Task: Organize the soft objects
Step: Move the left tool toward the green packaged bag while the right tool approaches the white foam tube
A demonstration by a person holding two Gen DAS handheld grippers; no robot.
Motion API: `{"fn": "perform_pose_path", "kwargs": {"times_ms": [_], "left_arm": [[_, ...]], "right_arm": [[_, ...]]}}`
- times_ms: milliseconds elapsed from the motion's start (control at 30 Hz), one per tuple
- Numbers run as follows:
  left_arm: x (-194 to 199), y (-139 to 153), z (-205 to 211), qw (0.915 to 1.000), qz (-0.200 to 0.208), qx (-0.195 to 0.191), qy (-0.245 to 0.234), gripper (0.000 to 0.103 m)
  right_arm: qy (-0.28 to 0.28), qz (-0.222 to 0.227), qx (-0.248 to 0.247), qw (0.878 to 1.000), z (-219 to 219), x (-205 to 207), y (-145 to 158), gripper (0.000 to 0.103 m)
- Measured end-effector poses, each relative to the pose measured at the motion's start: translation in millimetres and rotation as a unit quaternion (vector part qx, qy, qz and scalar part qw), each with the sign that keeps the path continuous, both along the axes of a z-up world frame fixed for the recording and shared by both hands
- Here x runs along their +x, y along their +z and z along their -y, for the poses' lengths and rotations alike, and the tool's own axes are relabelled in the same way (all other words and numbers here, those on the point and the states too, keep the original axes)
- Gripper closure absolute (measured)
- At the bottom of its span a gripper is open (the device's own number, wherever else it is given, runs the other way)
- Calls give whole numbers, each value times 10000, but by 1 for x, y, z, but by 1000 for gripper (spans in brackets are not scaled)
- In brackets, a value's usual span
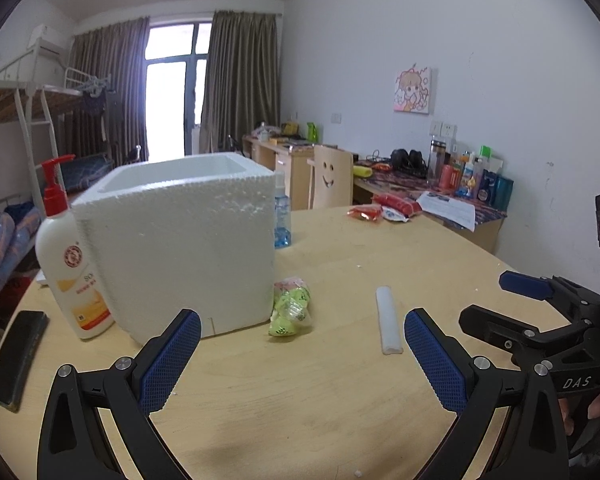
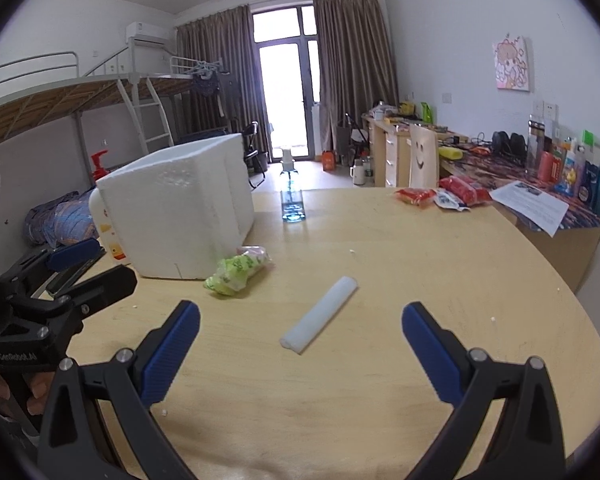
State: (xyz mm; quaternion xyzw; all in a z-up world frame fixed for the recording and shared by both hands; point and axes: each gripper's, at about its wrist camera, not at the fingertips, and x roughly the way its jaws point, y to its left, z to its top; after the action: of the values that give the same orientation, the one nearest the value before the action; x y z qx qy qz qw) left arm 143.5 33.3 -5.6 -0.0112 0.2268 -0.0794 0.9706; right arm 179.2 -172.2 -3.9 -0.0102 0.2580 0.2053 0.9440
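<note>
A white foam box point(image 1: 180, 240) stands open-topped on the round wooden table point(image 1: 340, 400); it also shows in the right wrist view point(image 2: 180, 208). A green and pink soft packet point(image 1: 290, 306) lies against the box's near right corner, also seen from the right point(image 2: 238, 268). A white foam stick point(image 1: 388, 320) lies on the table to its right point(image 2: 320, 316). My left gripper point(image 1: 302, 352) is open and empty, a little short of the packet. My right gripper point(image 2: 300, 344) is open and empty, its fingers on either side of the stick's near end, above the table.
A lotion pump bottle point(image 1: 68, 256) stands left of the box, a black flat object point(image 1: 18, 356) at the left table edge. A blue spray bottle point(image 2: 292, 196) stands behind the box. Red and white packets point(image 2: 440, 196) lie at the far right edge. Desks and a chair stand beyond.
</note>
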Motion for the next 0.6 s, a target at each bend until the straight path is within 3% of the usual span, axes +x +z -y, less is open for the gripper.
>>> {"fn": "perform_pose_path", "kwargs": {"times_ms": [600], "left_arm": [[45,-12,16,9978,-652,115,-48,2]], "right_arm": [[-246,-461,-7,9986,14,23,-11,1]]}}
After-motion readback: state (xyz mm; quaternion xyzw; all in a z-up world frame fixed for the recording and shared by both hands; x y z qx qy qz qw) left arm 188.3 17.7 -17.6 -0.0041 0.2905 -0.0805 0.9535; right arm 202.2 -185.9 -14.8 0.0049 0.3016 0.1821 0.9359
